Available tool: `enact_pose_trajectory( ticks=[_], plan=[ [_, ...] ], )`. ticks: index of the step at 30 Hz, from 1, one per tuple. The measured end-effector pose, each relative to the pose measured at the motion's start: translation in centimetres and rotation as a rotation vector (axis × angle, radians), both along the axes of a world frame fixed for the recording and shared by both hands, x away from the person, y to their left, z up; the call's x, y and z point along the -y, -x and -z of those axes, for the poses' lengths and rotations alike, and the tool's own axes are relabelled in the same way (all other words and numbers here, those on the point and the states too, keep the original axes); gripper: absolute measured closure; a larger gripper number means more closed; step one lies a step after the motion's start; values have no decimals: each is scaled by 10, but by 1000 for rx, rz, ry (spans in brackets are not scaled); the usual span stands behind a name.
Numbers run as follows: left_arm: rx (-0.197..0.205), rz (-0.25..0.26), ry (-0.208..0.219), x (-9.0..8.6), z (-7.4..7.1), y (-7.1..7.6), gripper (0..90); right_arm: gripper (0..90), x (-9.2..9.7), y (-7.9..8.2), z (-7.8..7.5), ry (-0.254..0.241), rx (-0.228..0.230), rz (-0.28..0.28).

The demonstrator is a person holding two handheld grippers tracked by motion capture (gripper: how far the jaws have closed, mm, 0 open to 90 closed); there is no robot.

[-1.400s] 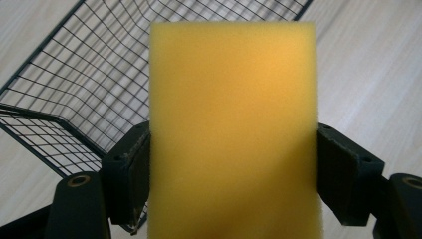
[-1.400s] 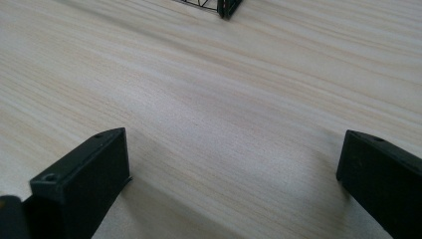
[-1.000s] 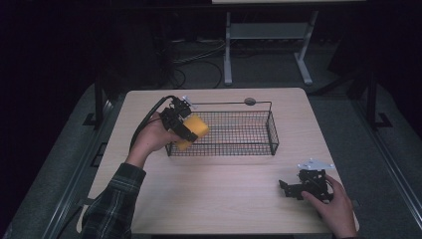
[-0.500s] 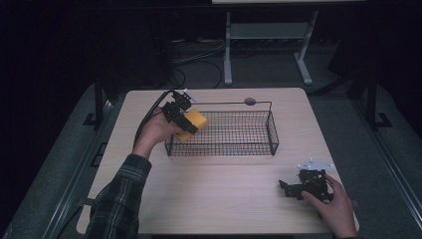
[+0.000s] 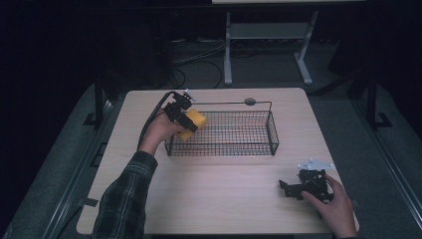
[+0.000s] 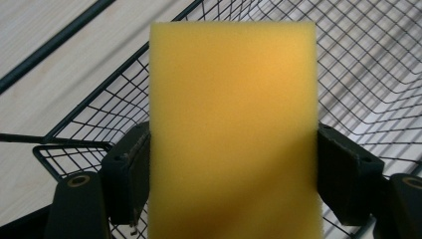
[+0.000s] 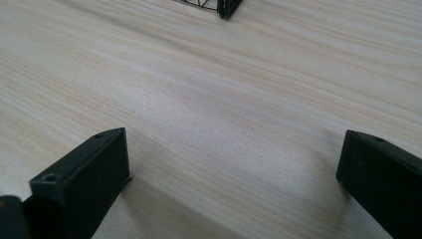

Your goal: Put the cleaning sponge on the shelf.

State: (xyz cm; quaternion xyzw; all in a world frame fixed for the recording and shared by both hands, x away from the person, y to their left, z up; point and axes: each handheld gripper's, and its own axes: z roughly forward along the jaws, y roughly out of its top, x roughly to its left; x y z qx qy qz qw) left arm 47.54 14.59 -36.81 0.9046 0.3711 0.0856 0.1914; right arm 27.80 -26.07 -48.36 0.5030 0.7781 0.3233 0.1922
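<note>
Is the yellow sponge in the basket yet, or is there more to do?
Almost. Picking up looks done: the left claw is clamped on the yellow sponge. Right now it holds the sponge over the left end of the wire basket, not resting on the mesh. Left to do: lower it and let go. The right claw rests open on the table.

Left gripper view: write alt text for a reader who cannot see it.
A yellow sponge stands clamped between the two black pads of the left claw, taking up the middle of the picture. Behind it lies a black wire basket on a pale wooden table.
</note>
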Motion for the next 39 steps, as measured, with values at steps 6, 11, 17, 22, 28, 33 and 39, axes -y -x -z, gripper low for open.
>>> enact_pose_trajectory(
  ticks=[6,11,17,22,28,33,39],
  plan=[
    [-18,-13,-3,0,13,-3,245,0,0,0,0,0,0,0],
    [-36,-24,0,-3,25,-5,245,0,0,0,0,-1,0,1],
    [-45,-23,-8,-2,31,-5,245,0,0,0,0,-1,0,1],
    [-58,-19,-16,0,35,-5,245,0,0,0,0,0,0,1],
    [-69,-11,-27,2,38,-5,244,0,0,0,0,0,0,1],
    [-84,-10,-31,3,41,-5,238,0,0,0,0,-1,0,1],
    [-86,-7,-39,3,42,-4,229,0,0,0,0,-1,0,1]
  ],
)
